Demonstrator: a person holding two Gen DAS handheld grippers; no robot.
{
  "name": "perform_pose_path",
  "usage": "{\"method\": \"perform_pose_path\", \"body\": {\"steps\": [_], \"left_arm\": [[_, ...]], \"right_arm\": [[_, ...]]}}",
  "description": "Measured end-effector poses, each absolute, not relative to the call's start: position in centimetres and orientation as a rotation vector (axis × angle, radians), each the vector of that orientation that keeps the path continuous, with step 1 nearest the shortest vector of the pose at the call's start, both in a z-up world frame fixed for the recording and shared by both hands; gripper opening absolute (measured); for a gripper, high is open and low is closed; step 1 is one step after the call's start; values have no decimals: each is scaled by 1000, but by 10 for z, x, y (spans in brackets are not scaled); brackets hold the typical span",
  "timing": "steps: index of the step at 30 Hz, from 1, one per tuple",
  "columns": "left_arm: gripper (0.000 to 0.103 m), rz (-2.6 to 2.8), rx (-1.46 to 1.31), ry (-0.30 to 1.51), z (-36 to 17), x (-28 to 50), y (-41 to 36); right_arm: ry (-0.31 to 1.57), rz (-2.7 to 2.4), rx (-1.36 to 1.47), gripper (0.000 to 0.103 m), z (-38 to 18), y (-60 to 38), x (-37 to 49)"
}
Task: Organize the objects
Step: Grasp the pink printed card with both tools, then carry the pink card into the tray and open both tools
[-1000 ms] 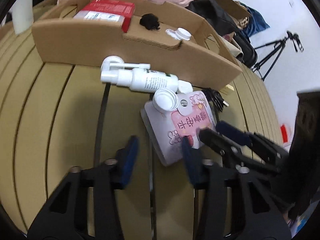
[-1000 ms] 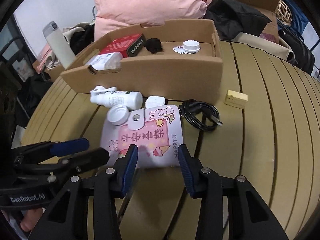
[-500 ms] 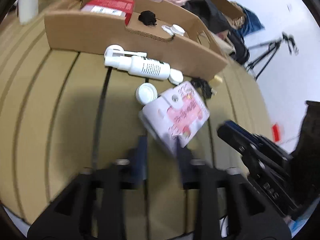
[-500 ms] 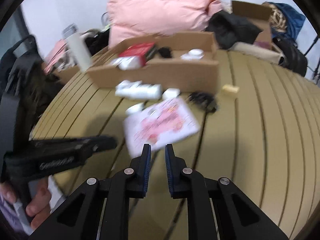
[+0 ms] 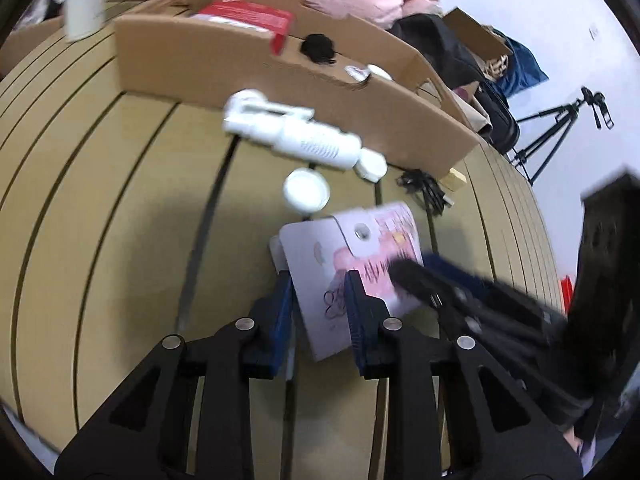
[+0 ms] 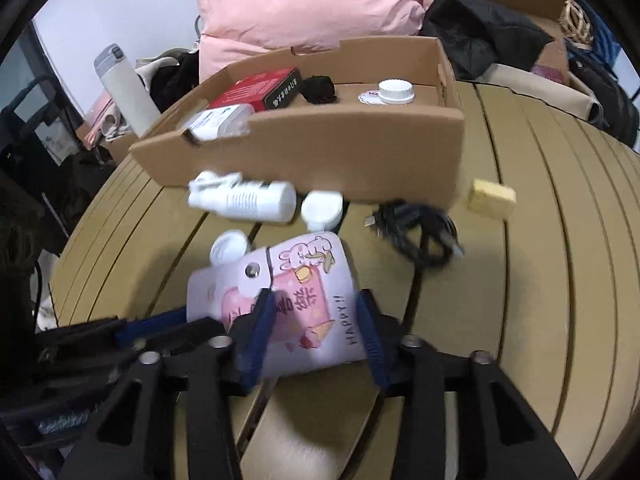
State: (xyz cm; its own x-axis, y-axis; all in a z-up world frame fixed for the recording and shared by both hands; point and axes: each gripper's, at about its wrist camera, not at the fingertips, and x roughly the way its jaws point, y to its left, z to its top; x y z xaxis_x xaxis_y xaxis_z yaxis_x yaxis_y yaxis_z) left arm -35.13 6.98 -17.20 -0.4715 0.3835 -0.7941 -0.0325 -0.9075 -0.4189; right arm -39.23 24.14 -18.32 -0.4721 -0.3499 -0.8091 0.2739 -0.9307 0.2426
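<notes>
A pink notebook (image 6: pixel 308 280) with a rabbit picture lies on the slatted wooden table (image 6: pixel 540 280). My right gripper (image 6: pixel 316 300) stands over its near edge with its jaws opening, and the pads do not press on the cover. My left gripper (image 5: pixel 318 280) comes from the left side. Its jaws are closing with the notebook's (image 5: pixel 360 240) near corner between them, and no grip shows. Beyond lie a white spray bottle (image 6: pixel 248 200), a white cap (image 6: pixel 230 246), a small white case (image 6: pixel 322 208), a black cable (image 6: pixel 420 236) and a yellow block (image 6: pixel 491 198).
A cardboard tray (image 6: pixel 304 152) stands behind them. It holds a red box (image 6: pixel 260 88), a black item (image 6: pixel 318 88) and a white lid (image 6: pixel 396 92). A white flask (image 6: pixel 128 88) stands at the far left. Pink bedding (image 6: pixel 312 4) and bags lie past the table, and a tripod (image 5: pixel 560 128) stands beside it.
The right gripper, shut half a second ago, has opened and come down over the notebook. The left jaws have narrowed around its corner. The notebook has turned and slid away from the white cap.
</notes>
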Motion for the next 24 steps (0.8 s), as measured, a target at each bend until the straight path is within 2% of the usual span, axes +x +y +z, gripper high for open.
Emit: {"method": "perform_pose_path", "body": {"steps": [2,7,8,13,15,16,17,20,24], "left_arm": [[22,2441,-1452,-502,-174,-335,66],[25,2477,-1433,-380,-171,-301,66],[31,2503,-1430,-361,-171,-298,66],[31,2517,-1400,-363,-173,-296,63],[25,2512,-1405,-366,-171,-296,66],[14,2525,-1396,-348,-168,-293,67],[12,2533,-1378,-332,-163,-289,69],[12,2547,-1289,-345,-133,-273,66],[11,2473,-1206,-460,-90,-285,51]], "right_arm": [[-181,-2399,1387,32,-184,246,-363],[-202,-2403,1379,29,-187,242,-298],[-202,-2415,1377,29,-187,240,-292],[-245,-2420,1388,30,-187,241,-293],[-276,-2408,1379,30,-189,245,-297],[-280,-2407,1383,29,-189,244,-298],[-258,-2413,1412,29,-187,241,-296],[-109,-2469,1401,27,-162,231,-279],[-161,-2541,1203,22,-94,236,-270]]}}
